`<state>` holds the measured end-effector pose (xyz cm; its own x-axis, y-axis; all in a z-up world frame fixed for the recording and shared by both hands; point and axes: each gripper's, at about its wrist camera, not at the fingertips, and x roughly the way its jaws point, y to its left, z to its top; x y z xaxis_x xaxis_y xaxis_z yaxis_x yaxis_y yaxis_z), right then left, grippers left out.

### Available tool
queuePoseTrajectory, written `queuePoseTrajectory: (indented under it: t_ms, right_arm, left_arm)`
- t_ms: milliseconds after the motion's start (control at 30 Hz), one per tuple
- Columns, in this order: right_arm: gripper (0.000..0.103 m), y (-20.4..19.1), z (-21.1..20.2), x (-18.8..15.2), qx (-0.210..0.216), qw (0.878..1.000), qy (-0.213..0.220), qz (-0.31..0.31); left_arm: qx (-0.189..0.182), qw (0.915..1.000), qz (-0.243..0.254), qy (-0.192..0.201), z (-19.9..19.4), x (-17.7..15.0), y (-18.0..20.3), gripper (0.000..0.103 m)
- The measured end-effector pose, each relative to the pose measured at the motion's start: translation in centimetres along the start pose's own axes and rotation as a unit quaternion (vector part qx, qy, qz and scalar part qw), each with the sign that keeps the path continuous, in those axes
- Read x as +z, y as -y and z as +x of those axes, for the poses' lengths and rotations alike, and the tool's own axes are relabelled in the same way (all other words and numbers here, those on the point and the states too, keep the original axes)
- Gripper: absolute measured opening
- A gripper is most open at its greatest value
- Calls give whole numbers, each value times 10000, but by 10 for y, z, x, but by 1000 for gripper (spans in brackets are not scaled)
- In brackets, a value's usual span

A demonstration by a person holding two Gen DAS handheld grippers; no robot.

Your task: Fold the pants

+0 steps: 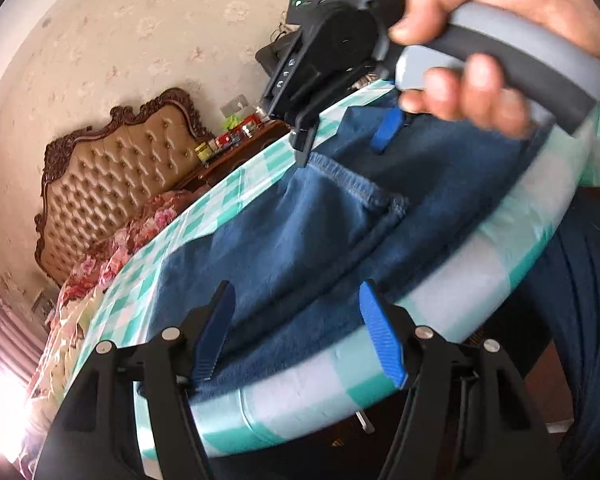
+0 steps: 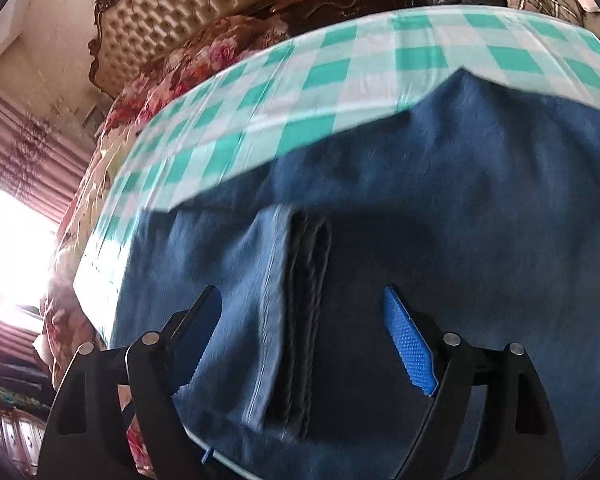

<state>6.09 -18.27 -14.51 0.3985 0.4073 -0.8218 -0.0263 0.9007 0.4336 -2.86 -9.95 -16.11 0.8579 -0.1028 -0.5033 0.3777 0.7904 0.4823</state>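
On the checked tablecloth (image 1: 332, 364) lie the jeans (image 1: 300, 232), left gripper (image 1: 300, 332) and right gripper (image 2: 304, 340) both spread above them.

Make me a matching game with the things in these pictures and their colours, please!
Things:
1. pants
2. tablecloth
3. headboard
4. bedspread

Colours:
A. tan, buttoned
B. pink and red flowers
C. dark blue denim
D. green and white checks

Pairs: 1-C, 2-D, 3-A, 4-B
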Motion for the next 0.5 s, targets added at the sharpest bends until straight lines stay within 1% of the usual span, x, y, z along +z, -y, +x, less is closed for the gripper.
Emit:
queuePoseTrajectory:
  t_ms: [33, 100, 133, 167, 267, 367, 400, 433, 467, 500]
  right_arm:
    - [79, -3, 3, -6, -51, 9999, -91, -58]
    - [72, -5, 3, -17, -216, 9996, -89, -134]
    - [71, -10, 2, -22, -331, 9990, -93, -285]
    - [67, -12, 1, -26, -339, 9988, -135, -341]
    - [66, -16, -3, -38, -332, 9983, -226, -433]
    - [66, -15, -5, -43, -343, 9981, -221, -454]
    - [63, -15, -6, -44, -357, 9982, -220, -432]
    - [60, -16, -7, -46, -445, 9979, -203, -433]
    - [48, -19, -8, -49, -586, 9968, -157, -517]
    - [31, -20, -8, -52, -657, 9960, -120, -599]
  left_arm:
    - [58, 10000, -60, -18, 1, -1, -4, 65]
    - [207, 9997, -136, -66, 2, -2, -7, 65]
    - [323, 9993, -160, -78, -1, -4, -7, 65]
    - [418, 9990, -165, -71, -6, -6, -1, 65]
    - [642, 9978, -180, -48, -11, -12, -8, 65]
    - [997, 9945, -300, -153, -10, -23, -25, 65]
    - [1069, 9934, -377, -191, -9, -26, -34, 65]
    - [1209, 9907, -563, -266, -7, -32, -47, 65]
    - [1262, 9885, -770, -331, -9, -36, -57, 65]
    - [1260, 9868, -940, -378, -12, -38, -64, 65]
